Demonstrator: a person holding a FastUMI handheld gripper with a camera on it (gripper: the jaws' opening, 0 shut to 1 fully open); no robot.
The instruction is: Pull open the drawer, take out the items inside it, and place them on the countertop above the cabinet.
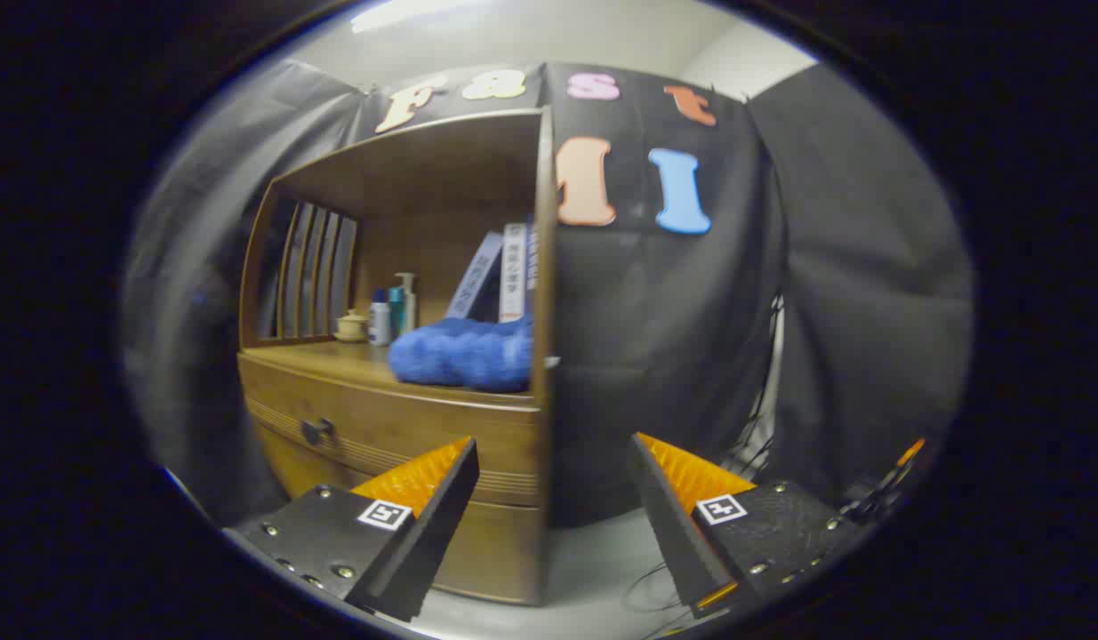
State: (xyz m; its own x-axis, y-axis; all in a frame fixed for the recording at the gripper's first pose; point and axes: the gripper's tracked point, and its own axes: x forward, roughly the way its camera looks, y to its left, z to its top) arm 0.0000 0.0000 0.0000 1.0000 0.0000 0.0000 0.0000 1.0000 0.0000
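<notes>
The drawer (380, 436) sits closed under the worktop (335, 360), its handle (318, 430) toward the left end. A blue cloth (464, 353) lies at the right edge. The gripper (553, 458) hangs wide open, empty; next it must reach the handle.

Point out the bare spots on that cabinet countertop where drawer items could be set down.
Bare wood runs along the countertop front edge, from the slatted side to the blue fluffy cloth, in front of the small cup and bottles. The right end is crowded: the cloth lies below leaning books. The gripper is open, well short of the drawer.
</notes>
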